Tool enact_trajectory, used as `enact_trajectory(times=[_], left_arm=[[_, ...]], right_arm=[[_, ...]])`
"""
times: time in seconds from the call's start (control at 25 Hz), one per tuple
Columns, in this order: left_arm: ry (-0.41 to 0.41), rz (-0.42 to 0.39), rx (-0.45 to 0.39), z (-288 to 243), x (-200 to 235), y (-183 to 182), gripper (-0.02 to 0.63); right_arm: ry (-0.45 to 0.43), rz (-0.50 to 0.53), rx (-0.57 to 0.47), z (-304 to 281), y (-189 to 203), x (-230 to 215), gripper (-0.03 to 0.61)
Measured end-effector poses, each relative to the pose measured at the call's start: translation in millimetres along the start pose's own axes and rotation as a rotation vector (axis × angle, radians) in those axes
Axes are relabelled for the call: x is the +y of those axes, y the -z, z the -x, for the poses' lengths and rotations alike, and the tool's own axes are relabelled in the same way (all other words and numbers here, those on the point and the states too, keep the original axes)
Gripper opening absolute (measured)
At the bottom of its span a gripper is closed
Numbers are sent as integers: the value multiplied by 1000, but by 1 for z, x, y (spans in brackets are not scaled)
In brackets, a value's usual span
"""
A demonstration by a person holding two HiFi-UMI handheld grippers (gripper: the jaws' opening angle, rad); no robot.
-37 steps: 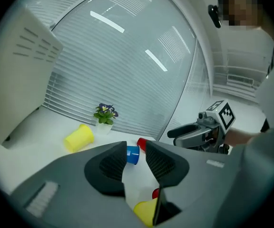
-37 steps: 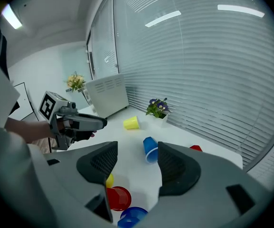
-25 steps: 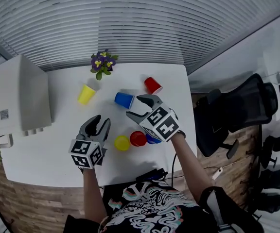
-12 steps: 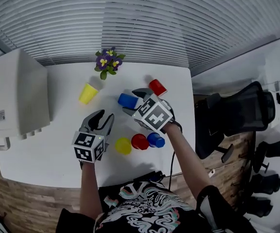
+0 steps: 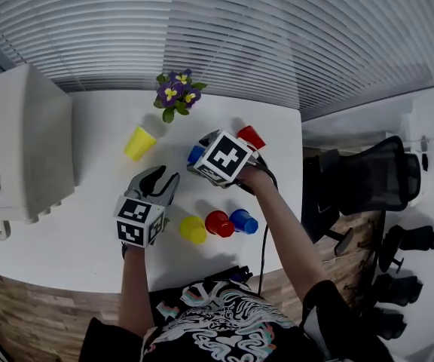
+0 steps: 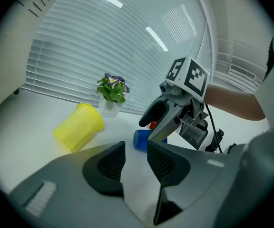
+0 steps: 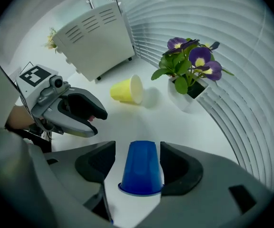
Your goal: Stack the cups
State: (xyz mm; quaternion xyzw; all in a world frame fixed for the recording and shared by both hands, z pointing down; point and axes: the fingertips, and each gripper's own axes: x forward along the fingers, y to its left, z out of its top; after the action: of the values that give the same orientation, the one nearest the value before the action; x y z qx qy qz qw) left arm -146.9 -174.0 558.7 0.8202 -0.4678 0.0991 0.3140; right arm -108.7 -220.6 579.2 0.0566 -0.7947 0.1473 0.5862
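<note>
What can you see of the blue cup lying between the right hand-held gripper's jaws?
The blue cup is plain, plastic-looking and tapered, lying on its side on the white table, rim toward the camera. It sits between the jaws of the right hand-held gripper, which have just been opening and do not squeeze it.

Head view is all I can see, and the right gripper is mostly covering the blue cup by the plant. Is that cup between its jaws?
Observer: Yes. The right gripper view shows the blue cup lying on its side between the jaws of the right gripper, wide rim toward the camera.
Operator: Gripped yet?
Observer: No. The jaws have just been opening and stand wide, one on each side of the cup, not clamped on it.
Operator: And the left gripper?
Observer: The left gripper view shows the left gripper with its jaws apart and only bare table between them.
</note>
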Motion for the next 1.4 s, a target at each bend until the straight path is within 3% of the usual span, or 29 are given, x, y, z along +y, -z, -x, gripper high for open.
enact_trajectory(times=[0.28,0.56,0.76,0.92,1.4], left_arm=[[28,8,5,-3,-1,4,138],[30,8,18,-2,1,7,132],[30,1,16,-1,-1,7,127],[32,-5,11,-1,-4,5,127],[16,-60,-8,4,-27,-5,126]], right_arm=[[48,37,193,-22,11,-7,282],[78,36,304,-33,15,-13,253],[104,7,247,-27,10,-15,246],[99,-97,112,-14,1,-13,245],[152,-242,-195,29,15,-4,245]])
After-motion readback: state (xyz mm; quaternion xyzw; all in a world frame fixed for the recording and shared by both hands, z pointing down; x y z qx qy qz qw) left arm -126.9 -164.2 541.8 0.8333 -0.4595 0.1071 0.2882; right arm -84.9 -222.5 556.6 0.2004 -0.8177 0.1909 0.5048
